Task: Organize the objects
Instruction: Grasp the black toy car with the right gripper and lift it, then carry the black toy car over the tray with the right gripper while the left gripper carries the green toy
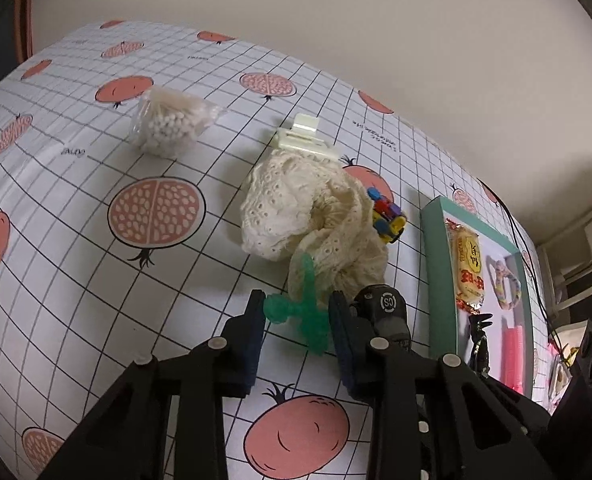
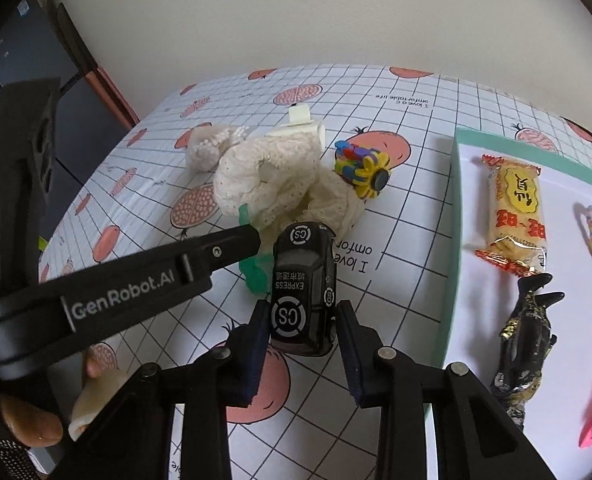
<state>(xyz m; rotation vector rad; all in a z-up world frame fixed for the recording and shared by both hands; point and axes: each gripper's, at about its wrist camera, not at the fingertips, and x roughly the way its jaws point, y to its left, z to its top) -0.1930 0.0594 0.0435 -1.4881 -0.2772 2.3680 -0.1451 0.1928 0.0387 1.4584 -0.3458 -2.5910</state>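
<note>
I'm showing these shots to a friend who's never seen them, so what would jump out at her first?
Probably the black toy car between the fingers of the right claw, just left of the green-rimmed tray. Next, the green rubbery toy between the fingers of the left claw, right in front of the heap of cream lace cloth on the pomegranate-print tablecloth.
</note>
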